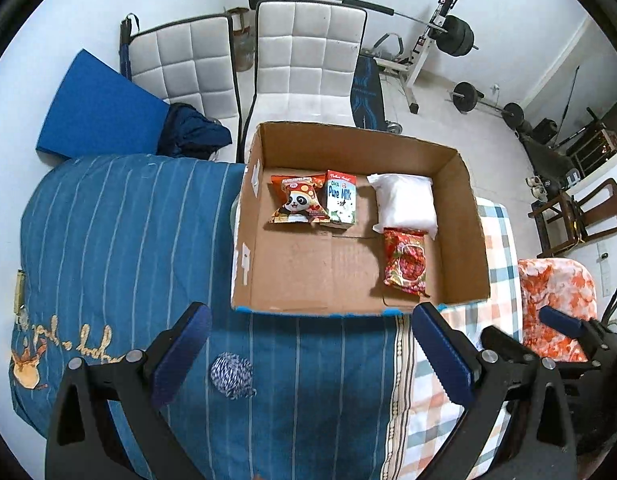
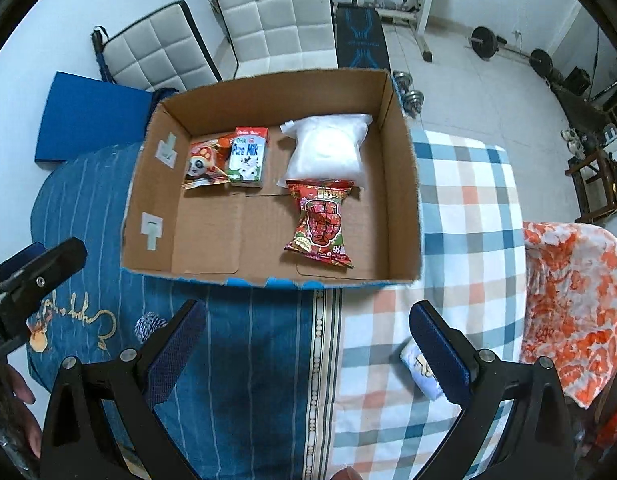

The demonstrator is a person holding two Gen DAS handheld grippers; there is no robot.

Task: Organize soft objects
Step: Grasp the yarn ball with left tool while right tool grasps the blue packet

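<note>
— Nearest the left wrist camera, what do you see?
— The left gripper (image 1: 308, 344) spread wide with nothing between its fingers, hovering above a blue striped quilt (image 1: 120, 240). A ball of blue-and-white yarn (image 1: 231, 372) lies on the quilt between the fingers.
— And the other tool?
— The right gripper (image 2: 306, 340) is just as wide apart and holds nothing. It hangs over the seam where the quilt meets a plaid cloth (image 2: 464, 208). A small pale folded item (image 2: 418, 368) lies on the plaid, partly hidden by the right finger; I cannot tell what it is.
— Beyond that?
— A cardboard box (image 1: 474, 240) stands open on the bedding. Near its front right lies a red snack packet (image 1: 404, 264), touching a white soft pack (image 1: 404, 202) behind it. Toward the back left, a panda snack bag (image 1: 296, 202) sits against a milk carton (image 1: 341, 200).
— Further still?
— An orange-and-white cloth (image 2: 576, 296) lies to the right, with two white quilted chairs (image 1: 304, 64) and a barbell rack (image 1: 436, 28) behind.
</note>
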